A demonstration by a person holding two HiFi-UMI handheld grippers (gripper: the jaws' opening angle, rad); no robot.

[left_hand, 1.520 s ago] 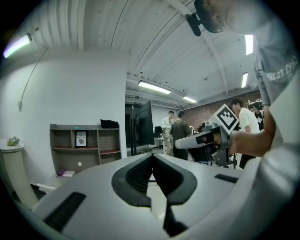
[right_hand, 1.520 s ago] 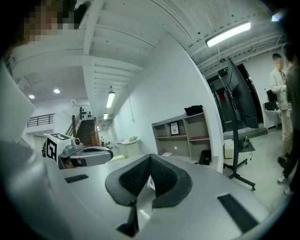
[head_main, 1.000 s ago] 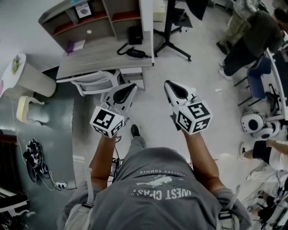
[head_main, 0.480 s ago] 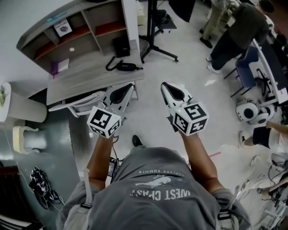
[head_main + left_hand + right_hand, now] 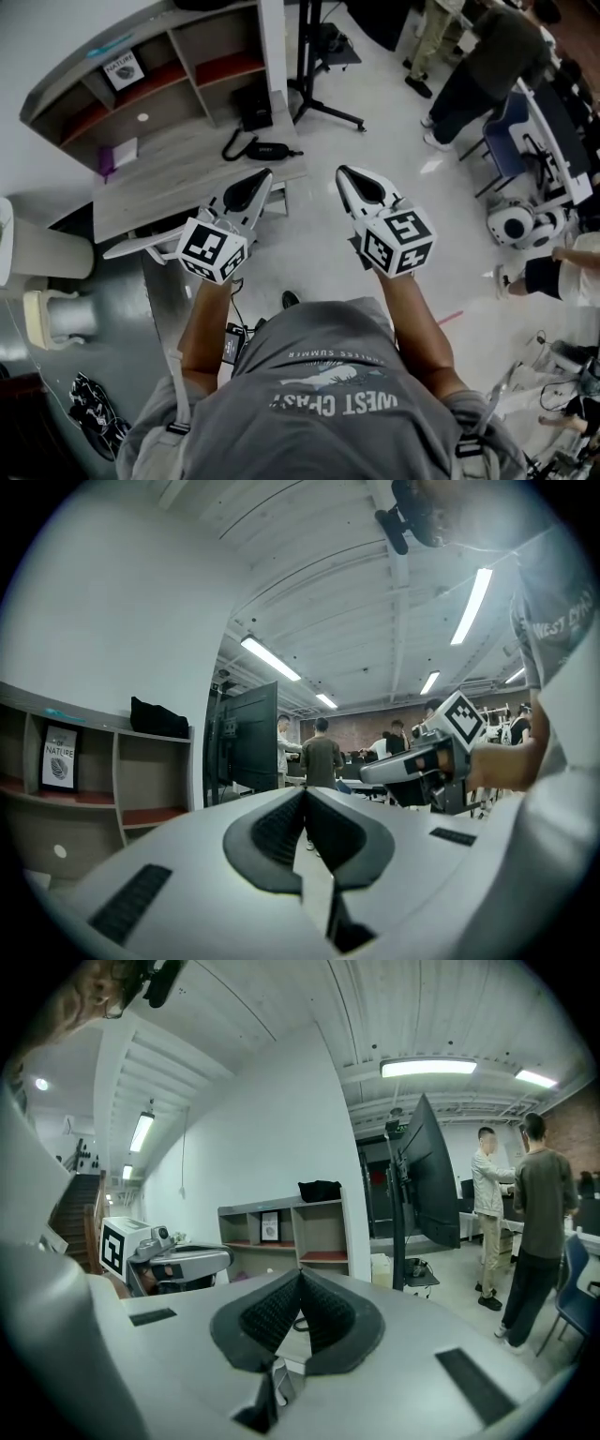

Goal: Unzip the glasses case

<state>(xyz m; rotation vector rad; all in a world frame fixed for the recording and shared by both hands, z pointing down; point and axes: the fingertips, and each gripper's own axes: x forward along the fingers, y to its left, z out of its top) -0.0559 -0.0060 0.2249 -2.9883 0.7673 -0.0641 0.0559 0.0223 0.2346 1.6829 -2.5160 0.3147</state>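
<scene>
At centre frame, the smooth white left gripper and right gripper are hovering clenched, ribbed black pads pressing together on nothing. Upper left, a dark oblong item is lying on the wood-grain desk, apart from them; glasses case or not, I cannot tell.

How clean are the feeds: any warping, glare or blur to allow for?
Head view: sharp, evenly lit, slight sheen on the glossy pale floor. Left gripper view: heavy fisheye, black corners, bright ceiling strip lights, the shut left tongs looming large. Right gripper view: same fisheye, one glaring ceiling light panel.
</scene>
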